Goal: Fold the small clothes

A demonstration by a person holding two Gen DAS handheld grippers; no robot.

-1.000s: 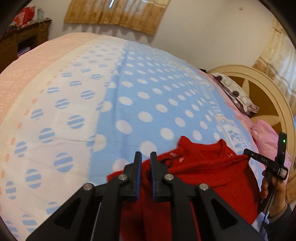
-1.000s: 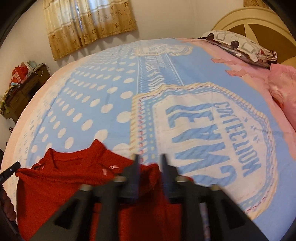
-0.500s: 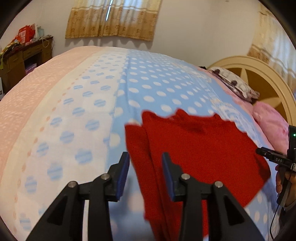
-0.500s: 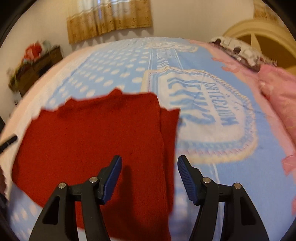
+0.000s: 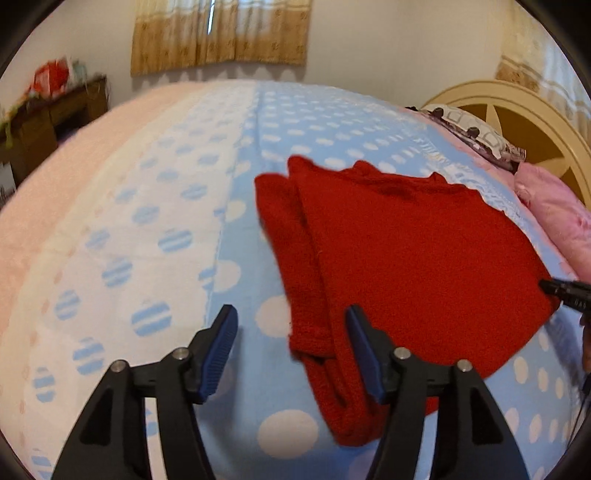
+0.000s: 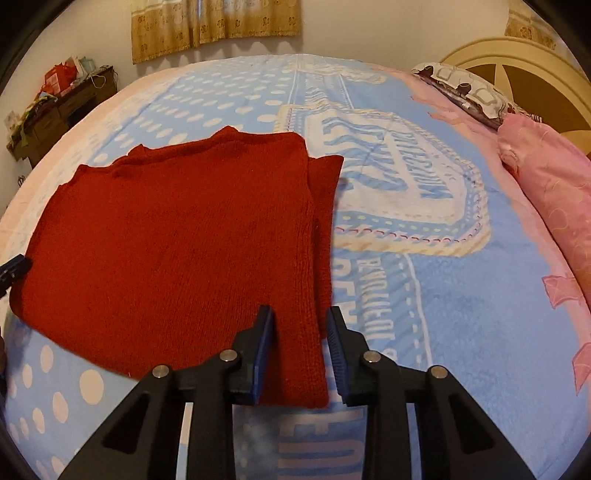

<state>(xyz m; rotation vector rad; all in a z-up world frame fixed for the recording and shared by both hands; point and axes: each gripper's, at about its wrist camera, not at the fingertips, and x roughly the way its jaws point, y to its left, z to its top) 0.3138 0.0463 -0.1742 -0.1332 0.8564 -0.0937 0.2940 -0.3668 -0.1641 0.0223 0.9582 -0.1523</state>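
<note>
A red knitted sweater [image 5: 406, 258] lies flat on the blue dotted bedspread [image 5: 288, 122], its sleeves folded along its sides. My left gripper [image 5: 291, 347] hovers over the near left edge with its jaws opening; the left sleeve's cuff lies between the fingers, untouched. My right gripper [image 6: 300, 350] is at the near right edge of the sweater [image 6: 177, 240], jaws closing around the right sleeve strip, which still lies flat and unpinched. The right gripper's tip [image 5: 565, 291] shows at the sweater's right corner in the left wrist view, and the left gripper's tip [image 6: 14, 269] at the left edge in the right wrist view.
A pink quilt [image 6: 546, 177] and a patterned pillow [image 6: 465, 88] lie against the cream headboard [image 6: 524, 59] on the right. A dark wooden dresser [image 6: 55, 110] with clutter stands at the far left, under curtains [image 6: 218, 26].
The sweater, held by both grippers a second ago, has been laid out flat and let go. Both grippers drew back toward its near edge. The left jaws widened; the right jaws opened, then narrowed.
</note>
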